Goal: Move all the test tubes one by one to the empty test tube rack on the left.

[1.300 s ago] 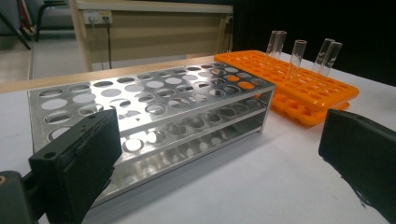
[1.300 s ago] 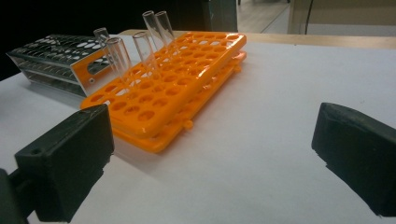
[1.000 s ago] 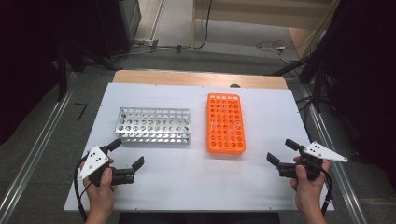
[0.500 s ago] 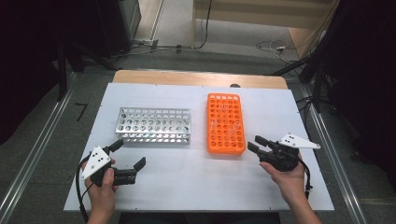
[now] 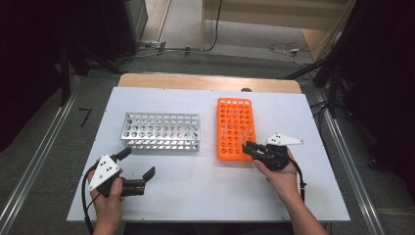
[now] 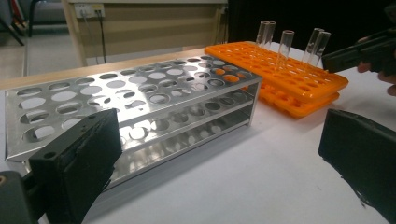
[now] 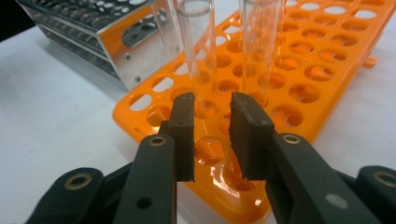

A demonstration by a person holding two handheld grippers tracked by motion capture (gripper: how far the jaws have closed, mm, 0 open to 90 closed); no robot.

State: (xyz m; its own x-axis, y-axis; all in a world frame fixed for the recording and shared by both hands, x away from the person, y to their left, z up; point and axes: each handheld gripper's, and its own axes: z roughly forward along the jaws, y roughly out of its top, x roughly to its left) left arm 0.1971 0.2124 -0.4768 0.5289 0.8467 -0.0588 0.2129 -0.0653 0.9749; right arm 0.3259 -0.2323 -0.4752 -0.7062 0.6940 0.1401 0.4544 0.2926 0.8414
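Right hand-held gripper (image 5: 250, 149) at near end of orange rack (image 5: 236, 128), tips over its near right corner; jaws just been closing, now narrowed to a small gap with nothing between them, only empty rack holes below in right gripper view. Glass tubes (image 7: 201, 51) upright in rack just beyond jaw tips, untouched. Held by right hand (image 5: 280, 172) reaching in from worktop's near right.

Left hand-held gripper (image 5: 139, 164) low on white worktop (image 5: 195, 196) at near left, jaws spread wide and released, nothing between them. Gripped by left hand (image 5: 108, 196). Pointing toward metal rack (image 5: 160, 131), which lies just beyond it, its holes empty as far as visible.

Orange rack right of centre, long side running away from person; metal rack left of it, apart, long side across. Four clear tubes standing in orange rack in left gripper view, toward its near half.
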